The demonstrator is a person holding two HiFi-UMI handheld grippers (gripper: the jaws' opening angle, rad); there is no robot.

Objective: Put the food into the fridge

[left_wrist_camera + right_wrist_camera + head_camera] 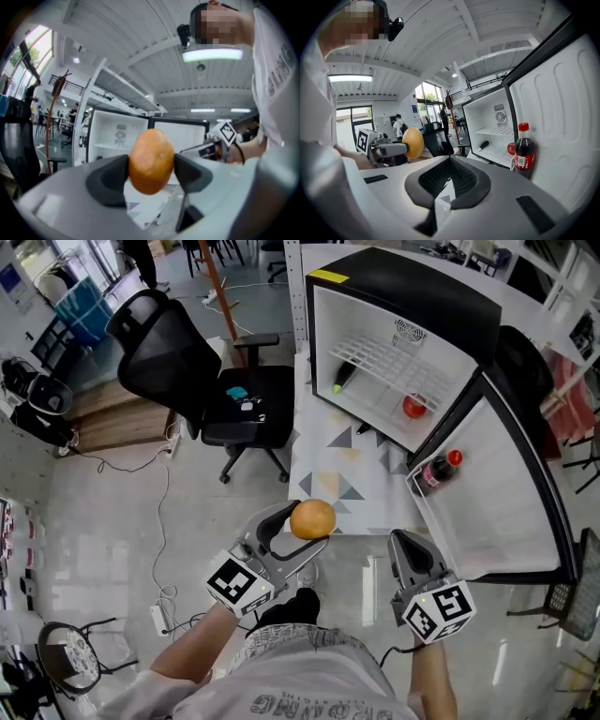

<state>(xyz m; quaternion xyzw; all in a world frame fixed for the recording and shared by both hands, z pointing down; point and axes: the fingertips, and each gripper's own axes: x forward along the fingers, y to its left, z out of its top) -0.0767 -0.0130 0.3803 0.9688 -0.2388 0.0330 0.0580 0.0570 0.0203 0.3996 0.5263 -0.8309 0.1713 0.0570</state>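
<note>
My left gripper (pixel 309 526) is shut on an orange (pixel 312 517), held in the air in front of the table edge. In the left gripper view the orange (pixel 151 161) fills the gap between the two dark pads (pixel 108 180). My right gripper (pixel 406 540) hangs beside it to the right, shut with nothing in it (pixel 450 161). The small white fridge (pixel 375 306) stands open on the table ahead. Inside it lie a tomato (pixel 413 407) and a dark green vegetable (pixel 342 378). A cola bottle (pixel 436 470) stands in the door shelf (pixel 469 540).
The fridge door (pixel 525 474) swings out to the right, close to my right gripper. A patterned cloth (pixel 328 470) covers the table in front of the fridge. A black office chair (pixel 202 371) stands to the left, and cables (pixel 164 521) trail over the floor.
</note>
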